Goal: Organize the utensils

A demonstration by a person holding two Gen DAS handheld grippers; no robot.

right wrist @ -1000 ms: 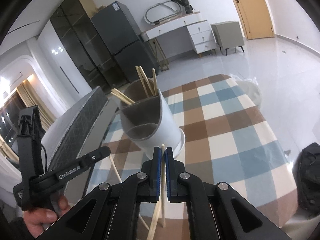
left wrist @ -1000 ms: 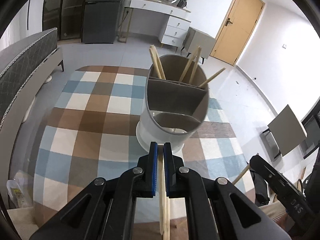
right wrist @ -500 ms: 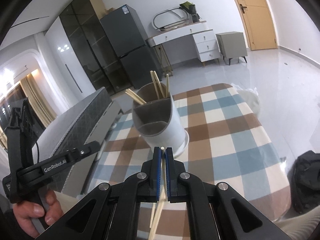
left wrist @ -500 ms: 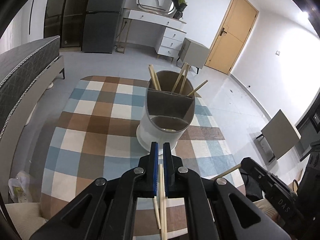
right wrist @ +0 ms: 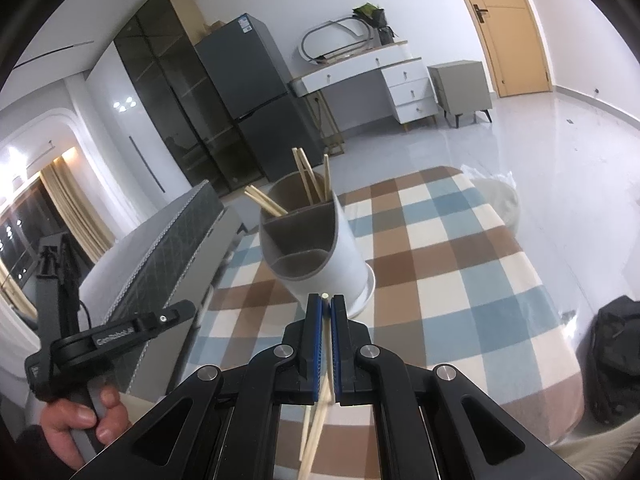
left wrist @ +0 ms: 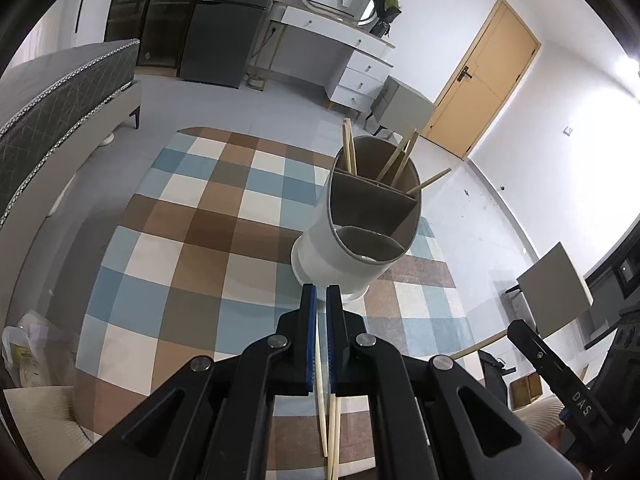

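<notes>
A white utensil holder [left wrist: 352, 256] [right wrist: 336, 264] with grey dividers stands on a saucer on the checked tablecloth [left wrist: 192, 240]. Several chopsticks [left wrist: 349, 148] lean in its back compartment. My left gripper [left wrist: 320, 290] is shut just short of the holder's base, and I see nothing pinched at its tips. Two loose chopsticks [left wrist: 323, 420] lie on the cloth beneath it. My right gripper [right wrist: 326, 300] is shut on a chopstick [right wrist: 326, 320] whose tip pokes out at the fingertips, close to the saucer. In the left wrist view that gripper [left wrist: 516, 326] sits at the lower right.
A grey bed [left wrist: 60, 100] runs along the table's left side. A plastic bag [left wrist: 20, 348] lies on the floor by the left corner, and a black bag [right wrist: 616, 344] by the right edge. A fridge [right wrist: 256, 92], a white desk [right wrist: 376, 76] and a door stand beyond.
My left gripper has drawn back and to the left, so the holder now sits further off to the right. The chopstick seen between its pads earlier is no longer at its tips. The right gripper barely moved.
</notes>
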